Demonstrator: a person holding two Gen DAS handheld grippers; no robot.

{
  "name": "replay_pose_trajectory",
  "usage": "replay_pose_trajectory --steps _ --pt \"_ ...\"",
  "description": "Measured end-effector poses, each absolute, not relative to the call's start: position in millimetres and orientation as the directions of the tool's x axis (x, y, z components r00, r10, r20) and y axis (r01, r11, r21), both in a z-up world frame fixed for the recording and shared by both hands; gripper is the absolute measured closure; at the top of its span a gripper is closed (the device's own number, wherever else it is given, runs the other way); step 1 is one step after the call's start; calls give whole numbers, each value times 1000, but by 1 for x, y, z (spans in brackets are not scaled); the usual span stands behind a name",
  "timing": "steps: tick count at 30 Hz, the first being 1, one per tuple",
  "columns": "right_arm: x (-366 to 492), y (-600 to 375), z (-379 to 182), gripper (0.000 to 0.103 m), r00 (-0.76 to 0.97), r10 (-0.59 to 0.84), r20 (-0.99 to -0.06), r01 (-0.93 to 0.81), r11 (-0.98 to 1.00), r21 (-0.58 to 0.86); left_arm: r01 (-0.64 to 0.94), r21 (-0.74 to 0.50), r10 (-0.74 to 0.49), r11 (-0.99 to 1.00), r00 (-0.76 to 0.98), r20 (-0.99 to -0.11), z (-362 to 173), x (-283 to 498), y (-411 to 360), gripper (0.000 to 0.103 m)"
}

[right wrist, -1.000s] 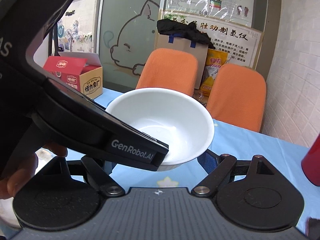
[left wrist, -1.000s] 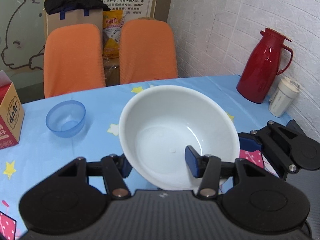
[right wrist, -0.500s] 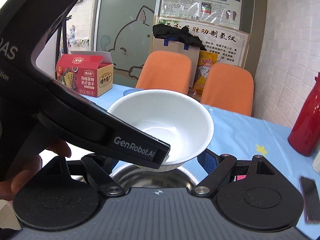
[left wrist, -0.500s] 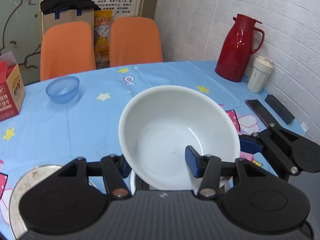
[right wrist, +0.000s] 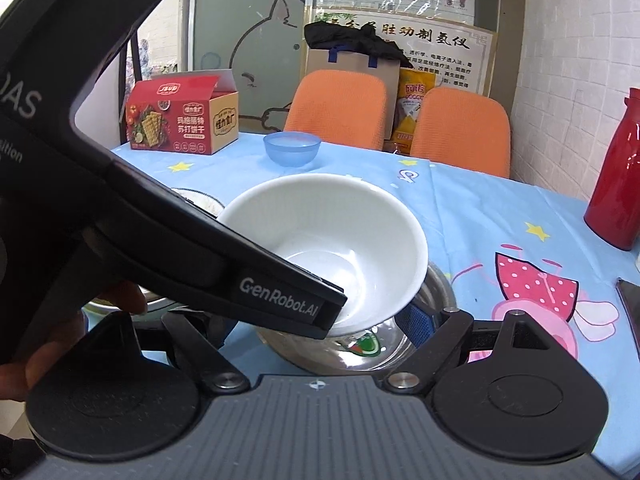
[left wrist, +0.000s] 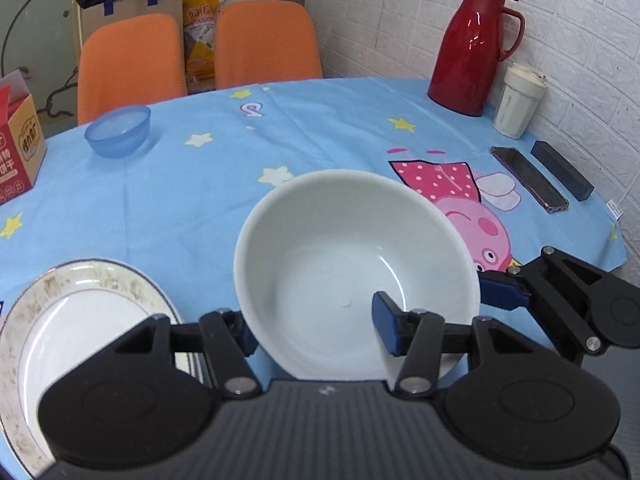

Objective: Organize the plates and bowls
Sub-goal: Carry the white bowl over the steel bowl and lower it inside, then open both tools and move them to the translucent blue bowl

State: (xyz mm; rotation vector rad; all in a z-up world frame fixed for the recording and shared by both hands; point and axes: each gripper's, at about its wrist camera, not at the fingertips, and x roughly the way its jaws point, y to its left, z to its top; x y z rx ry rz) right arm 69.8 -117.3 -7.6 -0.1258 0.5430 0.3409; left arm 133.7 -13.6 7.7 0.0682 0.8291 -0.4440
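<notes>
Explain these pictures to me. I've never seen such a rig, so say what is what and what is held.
There is no robot here. A person holds a hand tool with two jaws in each hand, and each tool has a wide-angle camera looking forward along its jaws.

One picture looks out from the left tool and the other from the right tool.

The left tool grips a white bowl, with one jaw inside the rim and one outside. The right tool is close under the bowl, but its grip is hidden.

Below the bowl is a metal bowl. On the blue tablecloth are a plate, a small blue bowl, a red jug, a cup and a cracker box.
</notes>
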Motion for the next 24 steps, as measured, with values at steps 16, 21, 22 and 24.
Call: replay_pose_trajectory --steps 16,21,22,24 --pt "76 -136 -18 0 797 255 -548 -318 948 -21 398 -175 -384 900 540 -749 -3 165 -13 40" --pt "68 -137 -15 0 797 243 -553 -315 949 -36 384 -227 -418 895 545 -727 8 162 -2 35" --pt "65 -139 -13 0 797 245 -552 -315 948 -33 385 -233 -425 893 551 -718 11 161 1 35" --pt "57 -142 -7 0 799 253 -545 -321 947 -31 375 -229 -420 898 577 -701 19 159 8 33"
